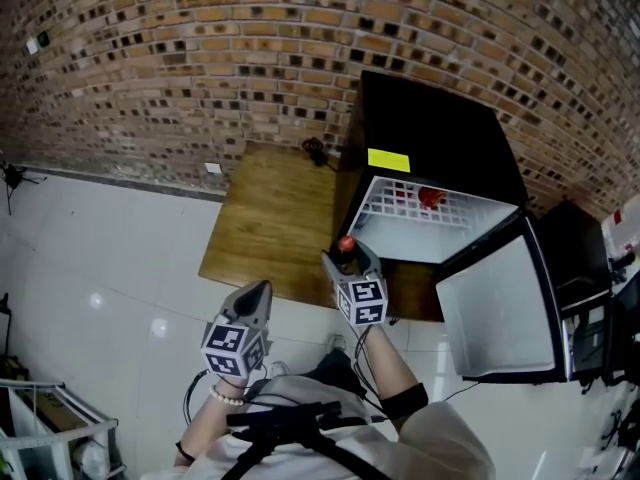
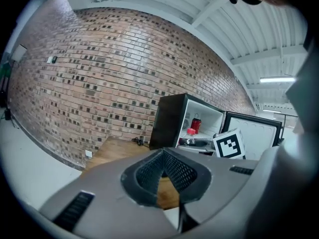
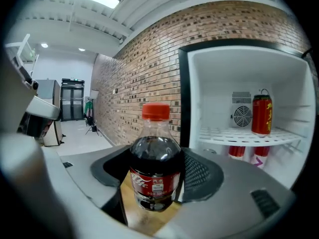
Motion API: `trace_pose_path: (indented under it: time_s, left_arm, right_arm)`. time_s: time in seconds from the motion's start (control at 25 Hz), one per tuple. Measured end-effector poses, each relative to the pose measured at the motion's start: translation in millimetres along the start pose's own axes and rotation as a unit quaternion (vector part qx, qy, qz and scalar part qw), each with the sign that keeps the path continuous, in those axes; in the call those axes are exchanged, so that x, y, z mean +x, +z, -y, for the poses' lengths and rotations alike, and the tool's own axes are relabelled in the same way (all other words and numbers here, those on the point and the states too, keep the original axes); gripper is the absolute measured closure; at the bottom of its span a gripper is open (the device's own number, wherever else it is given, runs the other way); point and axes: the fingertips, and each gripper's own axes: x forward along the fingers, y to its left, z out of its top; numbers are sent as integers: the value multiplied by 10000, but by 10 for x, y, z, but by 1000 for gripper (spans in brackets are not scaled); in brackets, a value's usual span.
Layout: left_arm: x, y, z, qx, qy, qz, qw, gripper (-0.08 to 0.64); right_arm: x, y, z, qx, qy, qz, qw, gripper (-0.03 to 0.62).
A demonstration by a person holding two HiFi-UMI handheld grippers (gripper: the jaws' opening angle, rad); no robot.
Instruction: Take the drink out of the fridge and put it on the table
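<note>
A small cola bottle (image 3: 155,166) with a red cap stands upright between the pads of my right gripper (image 3: 154,180), which is shut on its body. In the head view the bottle's cap (image 1: 346,244) shows just above the right gripper (image 1: 348,260), over the wooden table (image 1: 270,218) in front of the open black fridge (image 1: 440,138). My left gripper (image 1: 262,291) hangs lower left over the table's near edge, with its mesh pads (image 2: 149,176) together and nothing between them. From the left gripper view the bottle (image 2: 191,132) appears before the fridge.
A red can (image 3: 261,114) stands on the fridge's white wire shelf (image 1: 400,208), with more cans below. The fridge door (image 1: 500,308) swings open to the right. A cable plug (image 1: 315,151) lies at the table's back. A white rack (image 1: 40,418) stands lower left on the tiled floor.
</note>
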Motion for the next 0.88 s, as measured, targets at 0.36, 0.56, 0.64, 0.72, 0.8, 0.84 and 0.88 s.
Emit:
trace_pose_path:
  time_s: [0.36,0.56,0.64,0.72,0.8,0.84,0.88]
  left_arm:
    - [-99,-32,-407,-62,557,64,9984,560]
    - [36,-62,-502,-82,693,70,9975,560]
    - [90,-98,-514,-107,715,61,9974,560]
    - [135,-163,-538,-153,732,41,9972,560]
    - [179,-207,-567,-185,751,67,9970,560]
    - [202,-232,-581,-204,757,76,9969,560]
    - [225,-263,-594,-222,760,79,9968,560]
  right_arm:
    - [842,-431,-384,-237,469,-207,9984,265]
    - [1144,-543,-489,-212,581,-212,9979,265]
    - [1252,-612,-491,-210,594,-179,9979,264]
    - [1362,-698,-492,-190,606,-147,9979,264]
    - [1471,-817,-485,-153,599,-167,9979,264]
    - [1524,-889,-475,-124,585,-188,9980,264]
    - [1573,-961,-465,-90,571,-208,9981,264]
